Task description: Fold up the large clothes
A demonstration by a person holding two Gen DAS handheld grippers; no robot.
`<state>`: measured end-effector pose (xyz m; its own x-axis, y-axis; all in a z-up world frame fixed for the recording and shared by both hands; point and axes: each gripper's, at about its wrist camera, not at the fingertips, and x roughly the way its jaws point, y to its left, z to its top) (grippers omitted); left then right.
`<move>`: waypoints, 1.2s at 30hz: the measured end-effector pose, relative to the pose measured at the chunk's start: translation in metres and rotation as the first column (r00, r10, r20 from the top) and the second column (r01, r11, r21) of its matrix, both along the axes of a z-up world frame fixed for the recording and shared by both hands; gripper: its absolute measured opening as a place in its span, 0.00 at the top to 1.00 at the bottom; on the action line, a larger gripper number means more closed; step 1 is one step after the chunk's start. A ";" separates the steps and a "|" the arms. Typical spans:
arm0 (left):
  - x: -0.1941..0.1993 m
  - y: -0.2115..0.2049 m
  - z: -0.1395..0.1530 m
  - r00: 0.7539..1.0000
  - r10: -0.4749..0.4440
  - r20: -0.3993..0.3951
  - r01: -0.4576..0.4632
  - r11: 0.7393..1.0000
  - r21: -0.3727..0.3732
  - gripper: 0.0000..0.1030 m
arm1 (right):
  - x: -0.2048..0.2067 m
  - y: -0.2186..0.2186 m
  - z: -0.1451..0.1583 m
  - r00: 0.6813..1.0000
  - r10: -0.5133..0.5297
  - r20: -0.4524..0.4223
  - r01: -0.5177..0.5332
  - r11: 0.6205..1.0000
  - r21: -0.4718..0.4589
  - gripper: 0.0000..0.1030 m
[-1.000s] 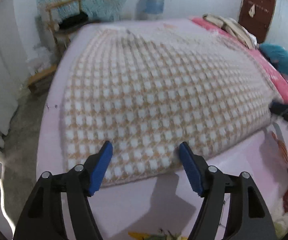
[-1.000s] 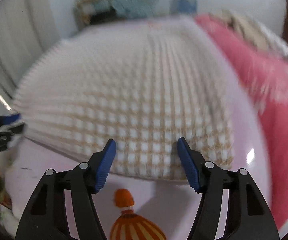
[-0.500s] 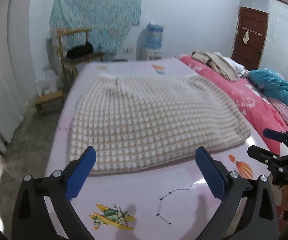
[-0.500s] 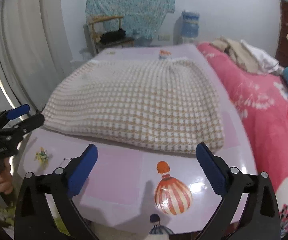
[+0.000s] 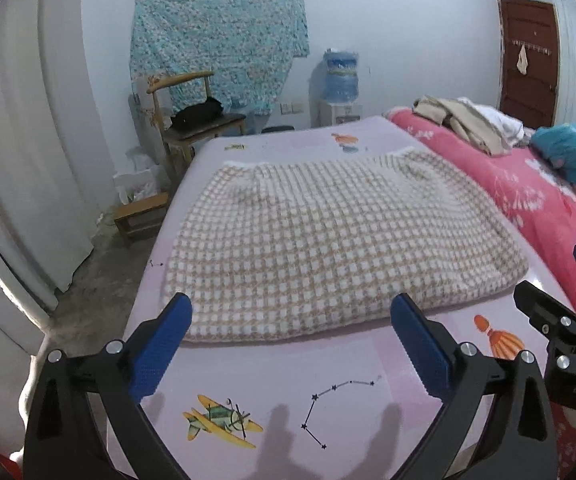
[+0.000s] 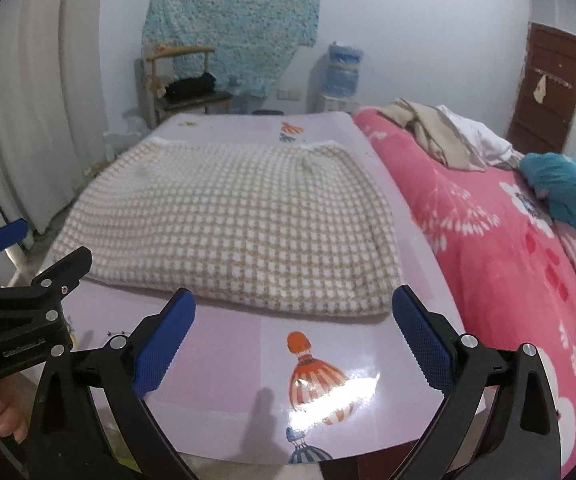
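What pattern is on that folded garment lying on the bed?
The garment has a small tan-and-white check, clearest in the left wrist view.

A glossy lilac mat (image 5: 280, 384) with cartoon prints carries the folded checked knit garment (image 5: 328, 240), which lies flat just ahead of the fingertips, beside a pink blanket (image 6: 500, 248) to the right.

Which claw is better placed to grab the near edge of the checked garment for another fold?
Slightly the left claw, probably: open, its fingertips frame the checked garment at its near-left hem. The right claw, also open, sits just short of the near-right corner.
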<state>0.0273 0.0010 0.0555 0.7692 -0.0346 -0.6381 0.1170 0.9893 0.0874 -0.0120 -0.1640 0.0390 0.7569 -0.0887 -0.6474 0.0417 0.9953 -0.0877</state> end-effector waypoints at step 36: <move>0.022 0.004 -0.029 0.975 0.076 -0.211 -0.082 0.997 -0.018 0.05 | 0.016 -0.004 -0.019 0.996 -0.016 -0.091 0.019 0.999 0.036 0.08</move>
<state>0.0491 0.0046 0.0261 0.6191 0.0016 -0.7853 0.0516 0.9978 0.0428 0.0036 -0.1676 0.0196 0.6936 -0.0764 -0.7163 0.0525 0.9971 -0.0555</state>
